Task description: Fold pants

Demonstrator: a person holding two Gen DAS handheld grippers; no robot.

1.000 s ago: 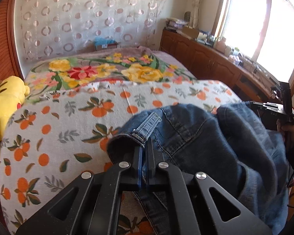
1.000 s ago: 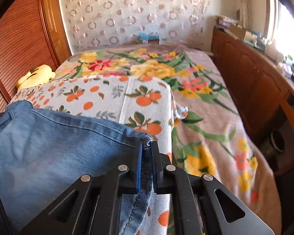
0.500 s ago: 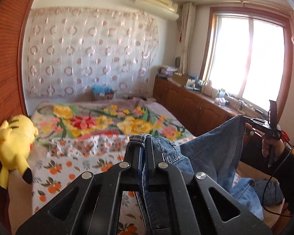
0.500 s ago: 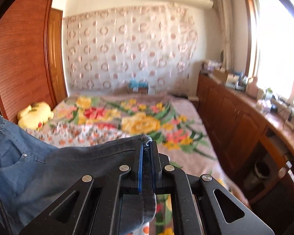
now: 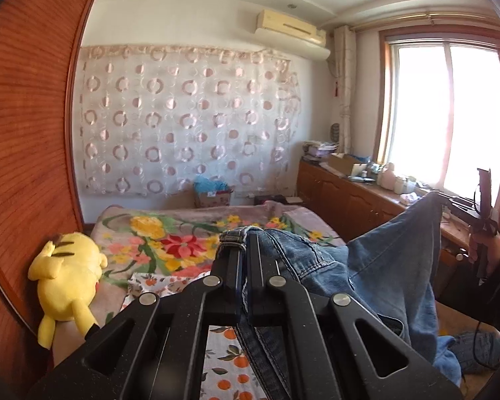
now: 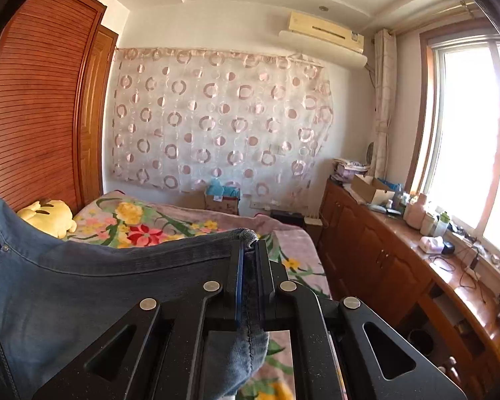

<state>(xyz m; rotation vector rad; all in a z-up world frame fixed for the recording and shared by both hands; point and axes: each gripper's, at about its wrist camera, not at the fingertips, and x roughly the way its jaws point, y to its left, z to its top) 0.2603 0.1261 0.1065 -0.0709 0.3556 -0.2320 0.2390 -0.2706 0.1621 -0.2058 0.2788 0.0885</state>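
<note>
Since a second earlier, both grippers have been raised well clear of the bed, and the blue denim pants (image 5: 376, 266), which then lay bunched on the orange-printed white sheet (image 5: 223, 350), are now held in the air above it. The left black two-finger gripper (image 5: 243, 256) is seen with its jaws closed tight on the stitched waistband, a belt loop showing at the fingertips. The right black two-finger gripper (image 6: 248, 253) is likewise closed on a seamed edge of the denim, which is pinched between the jaws and hangs below them in a fold. In the left wrist view the cloth is stretched from the near jaws across to the other gripper (image 5: 450, 201), held by a person's hand (image 5: 480, 250) at the right edge of the picture, while the lower part of the pants droops towards the near right corner of the bed. A yellow plush toy (image 5: 66, 280) is seen lying at the left edge of the bed, against the brown slatted wooden wardrobe (image 5: 26, 133). The floral blanket (image 6: 170, 230) covers the far part of the bed, beneath the circle-patterned sheer curtain (image 6: 216, 123).
</note>
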